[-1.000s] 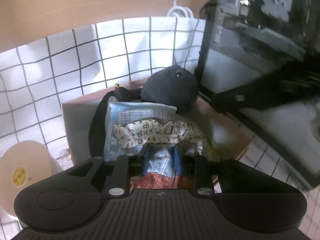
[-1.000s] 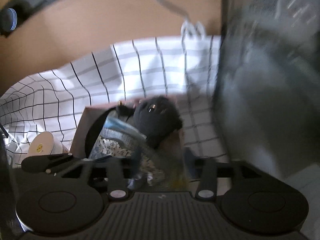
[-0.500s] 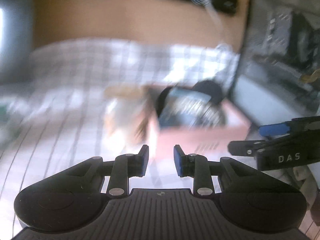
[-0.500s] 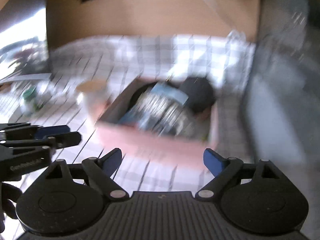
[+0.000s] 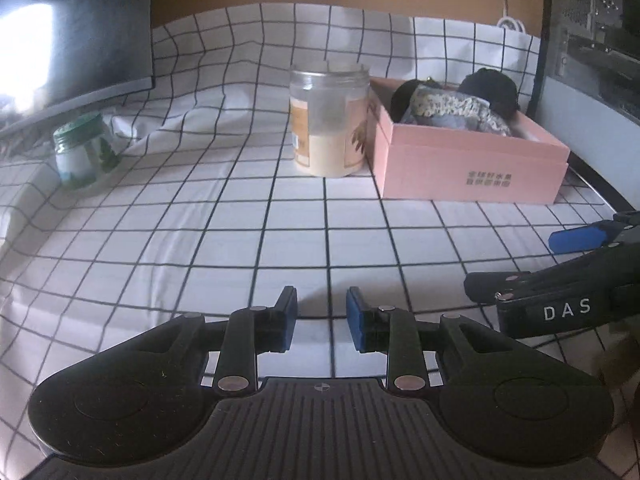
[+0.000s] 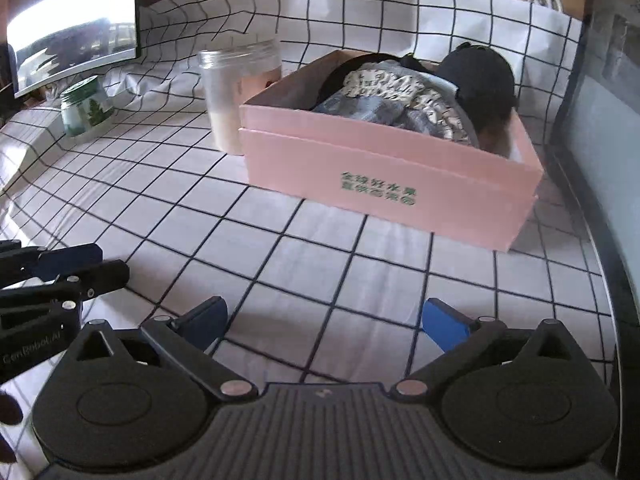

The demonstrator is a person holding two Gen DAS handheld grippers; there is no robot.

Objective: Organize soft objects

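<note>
I see the soft objects [image 6: 404,100] piled inside the pink box [image 6: 384,168], beside the plastic jar [image 5: 330,118]. My left gripper [image 5: 322,314] is narrowly parted and empty; my right gripper [image 6: 324,320] gapes wide over the checked cloth [image 5: 224,216]

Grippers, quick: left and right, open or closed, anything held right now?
Left gripper: open with a narrow gap, holding nothing.
Right gripper: wide open, holding nothing.
</note>
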